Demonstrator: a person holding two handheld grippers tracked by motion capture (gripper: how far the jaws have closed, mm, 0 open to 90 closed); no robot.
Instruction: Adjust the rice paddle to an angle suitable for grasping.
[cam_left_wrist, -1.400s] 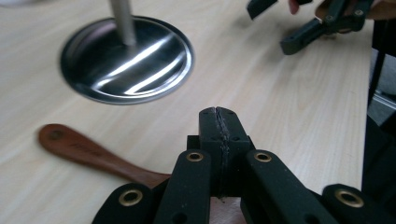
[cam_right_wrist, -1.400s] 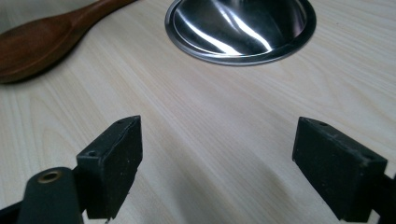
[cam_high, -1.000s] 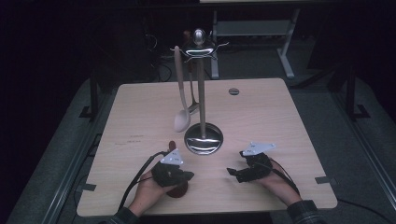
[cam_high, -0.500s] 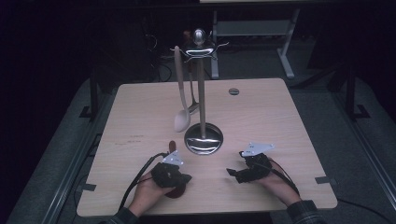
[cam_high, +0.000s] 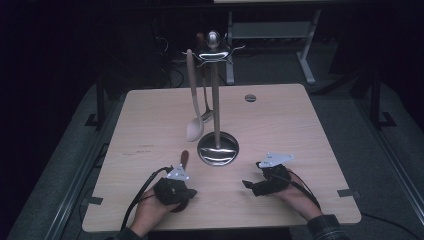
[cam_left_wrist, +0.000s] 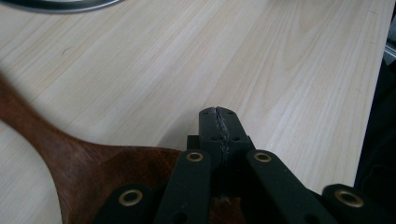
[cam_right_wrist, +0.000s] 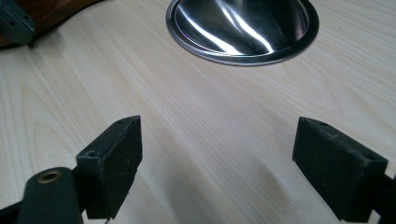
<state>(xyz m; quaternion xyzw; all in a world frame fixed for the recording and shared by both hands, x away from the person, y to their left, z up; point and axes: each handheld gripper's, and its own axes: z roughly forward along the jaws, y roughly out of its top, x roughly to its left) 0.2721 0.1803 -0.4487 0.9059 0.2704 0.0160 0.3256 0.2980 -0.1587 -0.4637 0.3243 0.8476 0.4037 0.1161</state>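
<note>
My left gripper (cam_left_wrist: 218, 122) is pressed fully shut, holding nothing, over the wooden spatula (cam_left_wrist: 100, 172) at the lower left of its view. My right gripper (cam_right_wrist: 217, 165) gapes wide, empty. The spatula looks light, stiff, smooth; I'd pinch its narrow handle.

The left gripper (cam_high: 187, 192) hides most of the dark wooden spoon (cam_high: 184, 158).

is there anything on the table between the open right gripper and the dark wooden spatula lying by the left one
Nothing visible. In the high view only bare table lies between the right gripper and the dark wooden spatula. The stand's round base sits farther back, off that line.
</note>
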